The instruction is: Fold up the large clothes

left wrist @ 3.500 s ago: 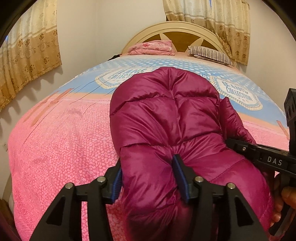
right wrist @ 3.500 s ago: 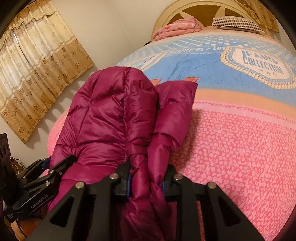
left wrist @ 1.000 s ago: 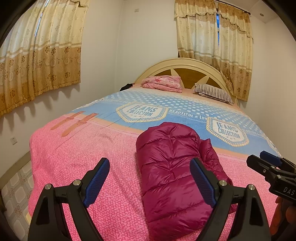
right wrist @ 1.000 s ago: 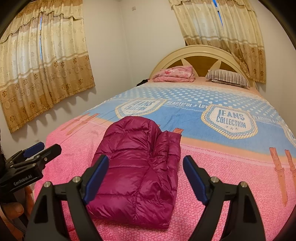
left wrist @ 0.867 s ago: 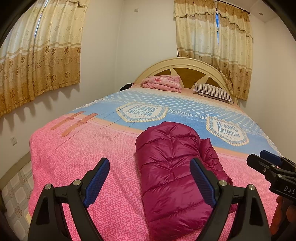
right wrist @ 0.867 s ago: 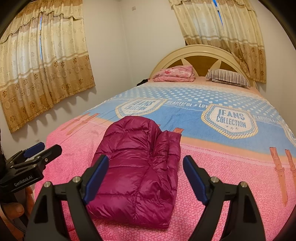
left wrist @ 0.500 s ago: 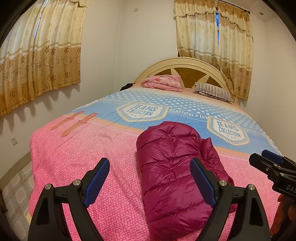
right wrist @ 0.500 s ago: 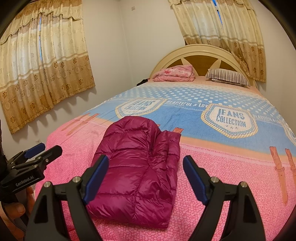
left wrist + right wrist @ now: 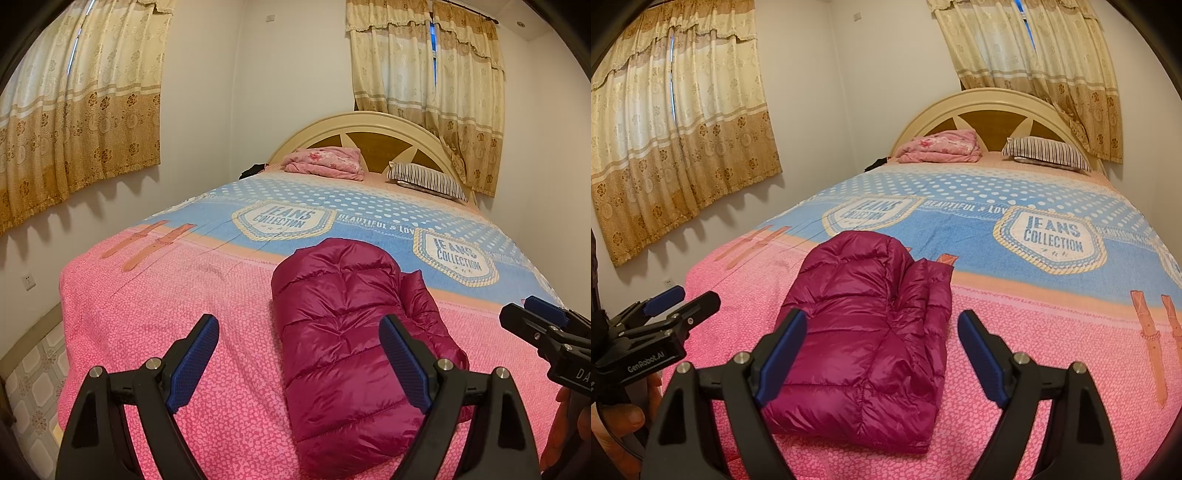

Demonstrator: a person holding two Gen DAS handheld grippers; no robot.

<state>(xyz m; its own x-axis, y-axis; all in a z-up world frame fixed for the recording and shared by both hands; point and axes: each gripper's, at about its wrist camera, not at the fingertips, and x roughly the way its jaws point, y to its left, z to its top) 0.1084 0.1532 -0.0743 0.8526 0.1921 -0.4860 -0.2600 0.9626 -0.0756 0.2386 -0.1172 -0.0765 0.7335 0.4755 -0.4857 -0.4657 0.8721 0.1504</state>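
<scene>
**Magenta jacket folded, both my grippers clear**

Magenta and puffy, the jacket (image 9: 354,339) lies in a compact bundle on the pink end of the bed (image 9: 155,317), near the foot edge and about midway between the side edges. My left gripper (image 9: 299,363) hangs above that edge with its jaws spread wide and nothing between the pads; further right, my right gripper (image 9: 882,356) is the same, wide and empty, well short of the fabric. I judge the folding step finished and this a pause for checking. Any next move would only call for tidying the sleeve edge along the bundle's right side, or fetching another garment.
</scene>
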